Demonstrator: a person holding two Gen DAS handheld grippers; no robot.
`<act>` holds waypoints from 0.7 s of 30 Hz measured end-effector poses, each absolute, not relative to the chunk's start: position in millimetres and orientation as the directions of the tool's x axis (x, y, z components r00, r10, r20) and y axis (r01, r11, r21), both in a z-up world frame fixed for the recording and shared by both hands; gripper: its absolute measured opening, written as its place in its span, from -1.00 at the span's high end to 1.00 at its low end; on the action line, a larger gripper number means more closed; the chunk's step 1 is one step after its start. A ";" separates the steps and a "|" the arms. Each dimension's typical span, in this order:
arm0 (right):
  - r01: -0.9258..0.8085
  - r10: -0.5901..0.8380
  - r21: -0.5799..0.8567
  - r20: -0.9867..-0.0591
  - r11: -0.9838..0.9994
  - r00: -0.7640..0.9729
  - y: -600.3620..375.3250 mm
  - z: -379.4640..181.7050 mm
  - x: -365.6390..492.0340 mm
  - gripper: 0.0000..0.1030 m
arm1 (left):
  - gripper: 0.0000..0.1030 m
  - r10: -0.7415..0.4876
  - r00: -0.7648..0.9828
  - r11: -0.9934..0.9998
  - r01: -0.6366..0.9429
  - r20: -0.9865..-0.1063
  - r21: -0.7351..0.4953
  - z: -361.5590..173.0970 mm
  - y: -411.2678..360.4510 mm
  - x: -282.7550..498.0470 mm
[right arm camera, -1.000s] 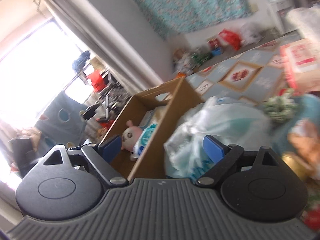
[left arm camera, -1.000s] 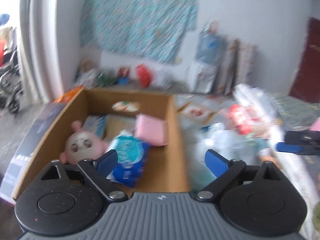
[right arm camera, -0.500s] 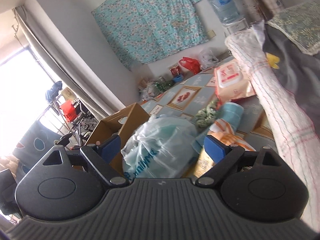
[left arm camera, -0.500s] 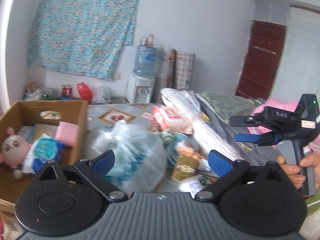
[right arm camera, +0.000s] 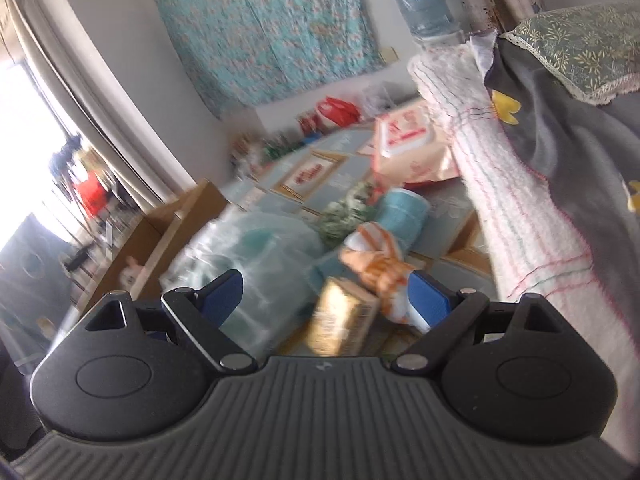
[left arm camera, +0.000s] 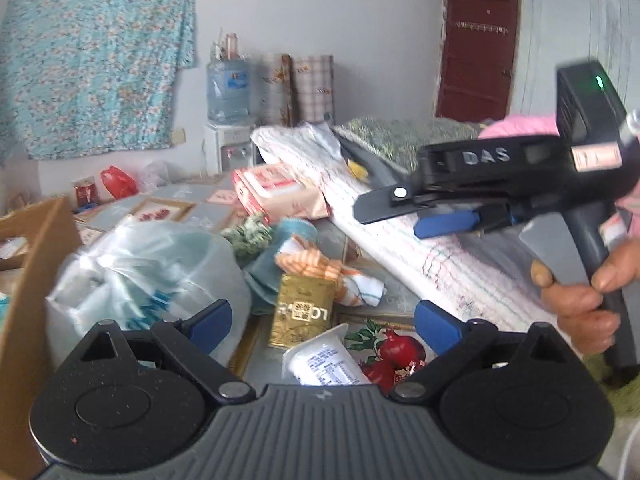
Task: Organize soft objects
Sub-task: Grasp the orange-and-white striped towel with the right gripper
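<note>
Approach step: left claw [left arm camera: 322, 320] and right claw [right arm camera: 322, 294] both gape wide, empty, above orange striped cloth [left arm camera: 310, 265] on floor beside cardboard box [left arm camera: 28, 280]; next, close on cloth

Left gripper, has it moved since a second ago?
Yes. The left gripper swung right, away from the cardboard box, now at the frame's left edge.
</note>
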State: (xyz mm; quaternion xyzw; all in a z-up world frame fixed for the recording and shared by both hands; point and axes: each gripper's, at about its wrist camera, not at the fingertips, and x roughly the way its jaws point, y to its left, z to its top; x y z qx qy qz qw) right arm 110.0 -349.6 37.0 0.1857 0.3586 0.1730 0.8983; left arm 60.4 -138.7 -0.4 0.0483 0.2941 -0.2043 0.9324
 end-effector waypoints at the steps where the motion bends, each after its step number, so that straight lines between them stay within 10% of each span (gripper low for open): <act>1: -0.172 0.424 0.430 -0.602 0.886 0.677 -349.0 33.1 116.4 -0.69 | -0.84 -0.359 0.737 0.908 0.417 -0.573 -0.034 -5.7 -141.0 64.5; 10: -0.186 0.304 0.242 -0.793 0.952 0.528 -337.7 -34.7 183.5 -0.02 | -0.30 -0.383 0.667 0.886 0.462 -0.639 -0.049 -40.3 -150.0 90.3; 21: 0.077 0.442 0.526 -0.777 0.847 0.447 -374.2 -59.8 170.3 0.20 | -0.29 -0.422 0.636 0.873 0.477 -0.646 -0.100 -48.9 -146.5 99.3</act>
